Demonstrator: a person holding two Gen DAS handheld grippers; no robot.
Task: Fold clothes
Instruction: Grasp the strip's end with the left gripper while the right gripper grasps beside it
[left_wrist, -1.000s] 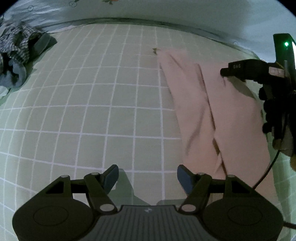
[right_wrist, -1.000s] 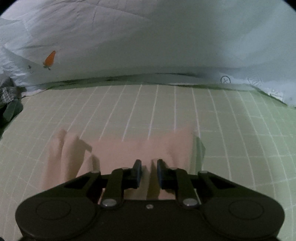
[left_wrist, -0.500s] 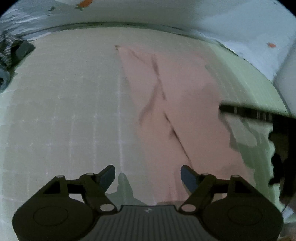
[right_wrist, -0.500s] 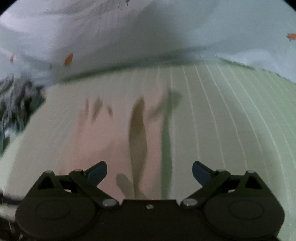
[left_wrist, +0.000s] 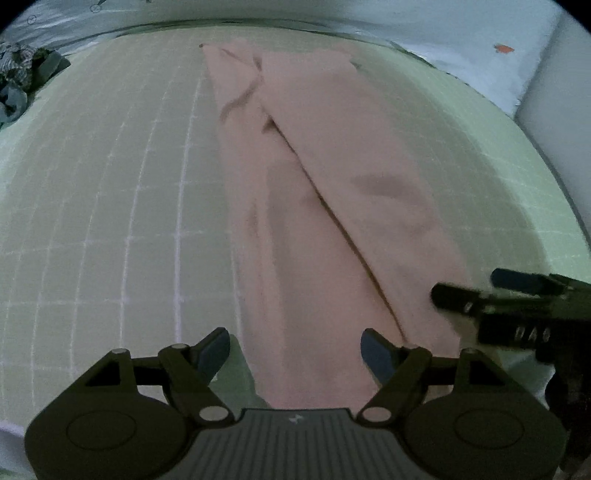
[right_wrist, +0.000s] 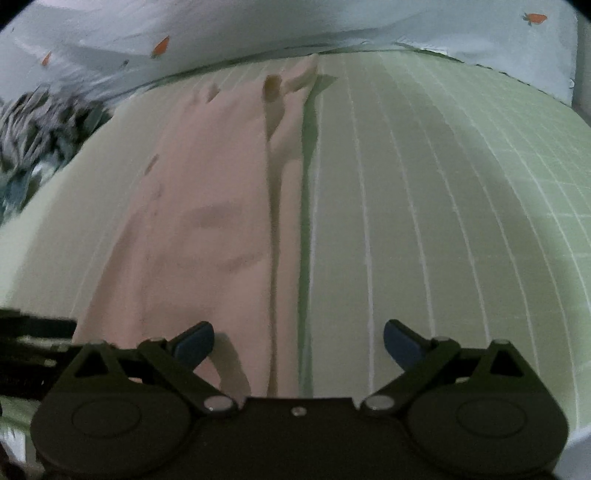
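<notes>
Green gridded mat (left_wrist: 110, 206) carried a pink garment (left_wrist: 321, 206), near end hidden behind both released tools (left_wrist: 295, 350) (right_wrist: 299, 341); clothes pile (right_wrist: 40, 125) blurred.

Your pink garment (left_wrist: 332, 206) lies flat on the pale green gridded cover (left_wrist: 110, 192) as a long, narrow strip running away from you, its far end near the cover's back edge. In the left wrist view one layer is folded over another: the upper panel's edge runs as a diagonal crease from the far left toward the near right, with a few shallow wrinkles on either side. In the right wrist view the same pink garment (right_wrist: 207, 206) shows a raised ridge along its right border, ending in a small rumpled peak at the far end. Nothing is pressing on it or lifting it.
</notes>
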